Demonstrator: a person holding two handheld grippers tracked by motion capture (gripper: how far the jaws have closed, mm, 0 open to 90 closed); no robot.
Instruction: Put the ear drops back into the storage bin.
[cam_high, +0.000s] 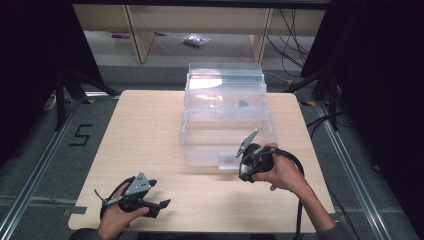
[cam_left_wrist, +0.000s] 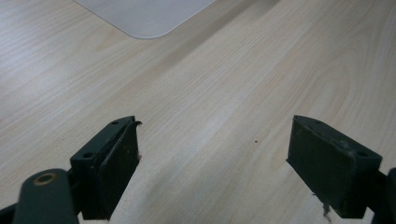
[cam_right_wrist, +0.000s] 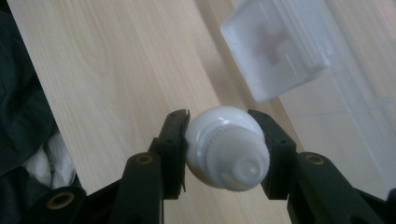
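Observation:
My right gripper (cam_right_wrist: 218, 117) is shut on a small white bottle (cam_right_wrist: 224, 144) with a rounded body, a ribbed collar and a short spout that faces the camera. In the high view this gripper (cam_high: 246, 174) hangs just above the table, at the front right of a clear plastic box (cam_high: 200, 150), close to the box's front latch (cam_high: 226, 161). That latch (cam_right_wrist: 275, 51) appears blurred beyond the bottle. My left gripper (cam_high: 159, 194) rests low near the table's front left edge. Its jaws stand wide open over bare wood (cam_left_wrist: 215, 123), nothing between them.
The clear box has its lid (cam_high: 225, 80) tipped up at the back, and a small dark item (cam_high: 242, 104) lies inside. A rounded corner of the box (cam_left_wrist: 144, 16) is ahead of the left jaws. The light wooden table (cam_high: 145, 130) has dark floor around it.

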